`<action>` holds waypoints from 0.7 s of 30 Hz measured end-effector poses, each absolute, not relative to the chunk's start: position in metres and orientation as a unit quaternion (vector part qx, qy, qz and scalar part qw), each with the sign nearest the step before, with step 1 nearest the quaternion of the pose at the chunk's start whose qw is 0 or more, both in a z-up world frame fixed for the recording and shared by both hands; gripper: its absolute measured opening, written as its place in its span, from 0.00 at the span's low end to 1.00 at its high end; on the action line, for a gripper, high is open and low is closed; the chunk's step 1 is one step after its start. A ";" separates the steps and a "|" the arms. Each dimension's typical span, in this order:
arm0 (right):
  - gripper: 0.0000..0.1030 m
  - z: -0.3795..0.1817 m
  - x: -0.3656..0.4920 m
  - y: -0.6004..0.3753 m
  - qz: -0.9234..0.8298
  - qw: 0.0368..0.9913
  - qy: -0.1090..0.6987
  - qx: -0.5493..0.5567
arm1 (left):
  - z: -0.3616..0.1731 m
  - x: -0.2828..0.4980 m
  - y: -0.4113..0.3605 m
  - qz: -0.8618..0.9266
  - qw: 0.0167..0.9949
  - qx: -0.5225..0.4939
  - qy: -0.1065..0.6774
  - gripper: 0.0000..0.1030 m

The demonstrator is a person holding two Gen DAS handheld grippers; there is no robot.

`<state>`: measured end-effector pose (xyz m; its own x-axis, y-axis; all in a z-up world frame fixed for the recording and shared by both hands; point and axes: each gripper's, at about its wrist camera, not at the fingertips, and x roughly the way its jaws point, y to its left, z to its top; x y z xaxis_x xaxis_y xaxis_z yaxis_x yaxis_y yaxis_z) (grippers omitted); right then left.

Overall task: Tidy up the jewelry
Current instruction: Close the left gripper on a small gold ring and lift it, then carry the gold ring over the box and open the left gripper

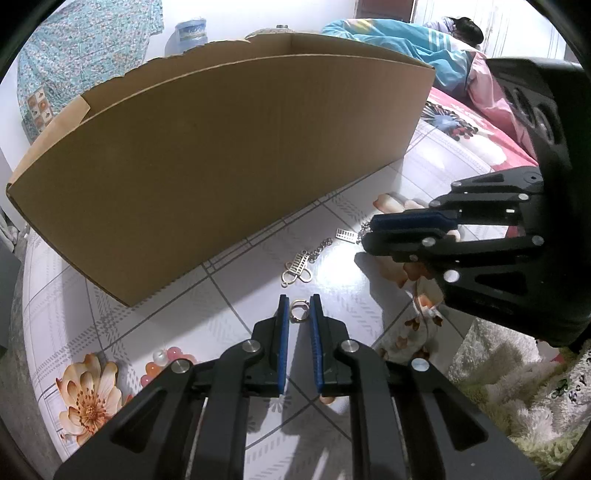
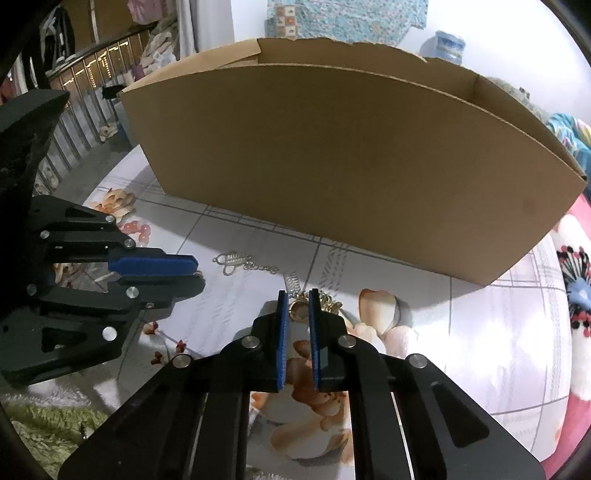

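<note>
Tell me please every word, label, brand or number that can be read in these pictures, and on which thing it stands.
No text can be read for certain.
Fluffy cloth: dark embroidered letters at the left wrist view's lower right edge, too blurred to read.
Cardboard box: plain, no print shows.
Water jug: label blurred.

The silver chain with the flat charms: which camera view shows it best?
The left wrist view. There the silver chain lies open on the tablecloth, with both charms and the links visible, one end at the right gripper. In the right wrist view, the right gripper hides the near end.
</note>
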<state>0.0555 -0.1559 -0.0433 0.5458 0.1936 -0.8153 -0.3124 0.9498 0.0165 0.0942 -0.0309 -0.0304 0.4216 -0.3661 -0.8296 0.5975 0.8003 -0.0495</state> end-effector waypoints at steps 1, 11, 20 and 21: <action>0.08 -0.042 0.054 -0.156 0.145 0.877 0.454 -0.062 | -0.030 0.094 -0.031 -0.289 0.834 0.127 0.453 0.10; 0.08 -0.017 0.036 -0.182 0.138 0.891 0.431 -0.033 | -0.025 0.093 -0.026 -0.298 0.836 0.110 0.448 0.10; 0.08 0.026 0.026 -0.195 0.148 0.916 0.373 -0.016 | 0.028 0.083 -0.027 -0.330 0.857 0.089 0.387 0.10; 0.08 0.034 0.027 -0.195 0.151 0.920 0.360 -0.020 | 0.036 0.083 -0.026 -0.333 0.860 0.088 0.377 0.10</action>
